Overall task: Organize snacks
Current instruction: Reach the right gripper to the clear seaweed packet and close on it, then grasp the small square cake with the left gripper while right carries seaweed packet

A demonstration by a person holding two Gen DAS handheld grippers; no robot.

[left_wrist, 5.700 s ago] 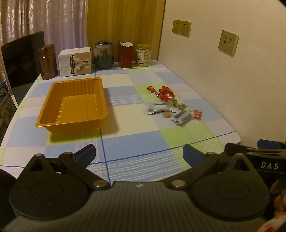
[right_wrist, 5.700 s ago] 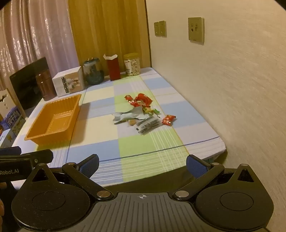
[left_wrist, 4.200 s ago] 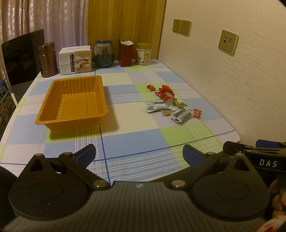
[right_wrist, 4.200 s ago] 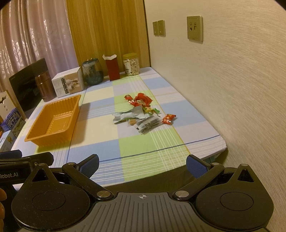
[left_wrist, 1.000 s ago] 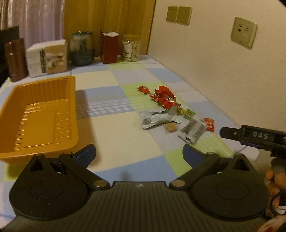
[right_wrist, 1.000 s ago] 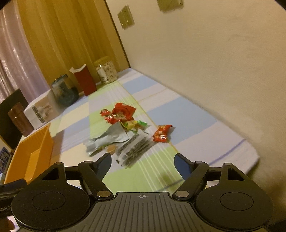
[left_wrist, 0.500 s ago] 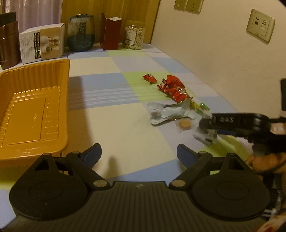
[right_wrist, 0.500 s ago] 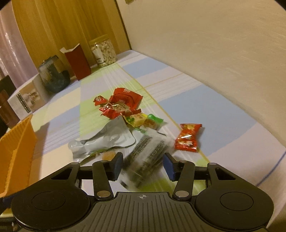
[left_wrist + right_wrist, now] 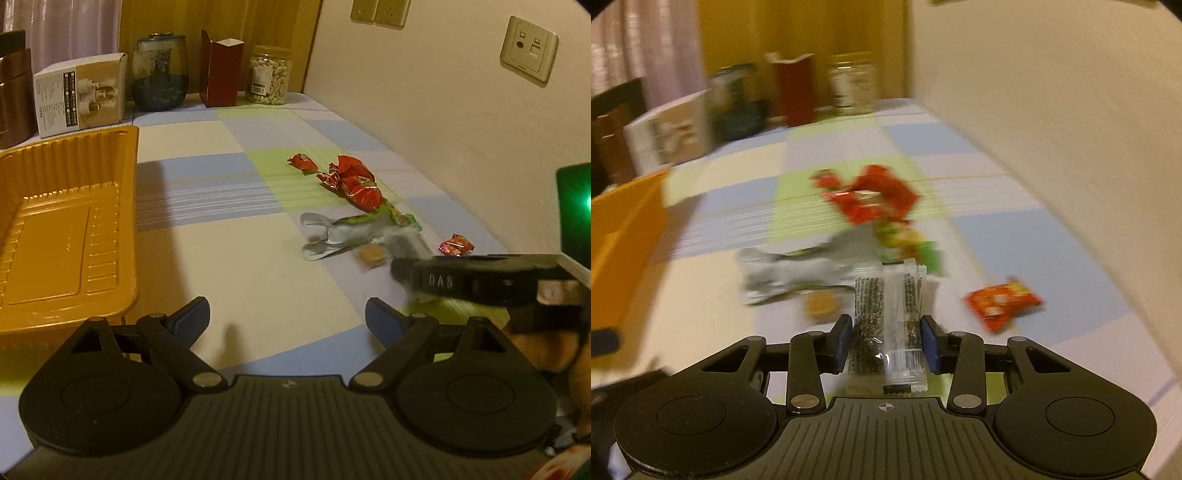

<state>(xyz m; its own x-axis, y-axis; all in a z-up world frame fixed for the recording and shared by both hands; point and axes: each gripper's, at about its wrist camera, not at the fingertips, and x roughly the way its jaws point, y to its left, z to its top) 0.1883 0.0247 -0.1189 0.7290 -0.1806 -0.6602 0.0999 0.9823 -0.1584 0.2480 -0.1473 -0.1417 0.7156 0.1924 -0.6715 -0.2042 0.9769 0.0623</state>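
Observation:
A clear packet of dark seed sticks (image 9: 886,295) lies lengthwise between the blue pads of my right gripper (image 9: 886,332). The jaws are closing and the pads press on its two long edges. Just beyond it is the snack pile: a silver pouch (image 9: 809,266), a round brown snack (image 9: 820,304), red wrappers (image 9: 871,199), green sweets (image 9: 912,240) and a lone red sweet (image 9: 1001,301). My left gripper (image 9: 286,310) hovers open over the cloth with nothing in it. The orange tray (image 9: 55,240) is to its left, and the right gripper's black finger (image 9: 443,282) reaches in from the right.
Along the back edge stand a brown canister (image 9: 13,96), a white box (image 9: 81,96), a glass jar (image 9: 160,70), a dark red carton (image 9: 221,70) and a jar of nuts (image 9: 267,74). A wall with sockets (image 9: 528,48) runs close along the table's right side.
My right gripper came forward and down to the pile, rolled level and narrowed its jaws onto the clear packet. My left gripper dropped closer to the table, then held still.

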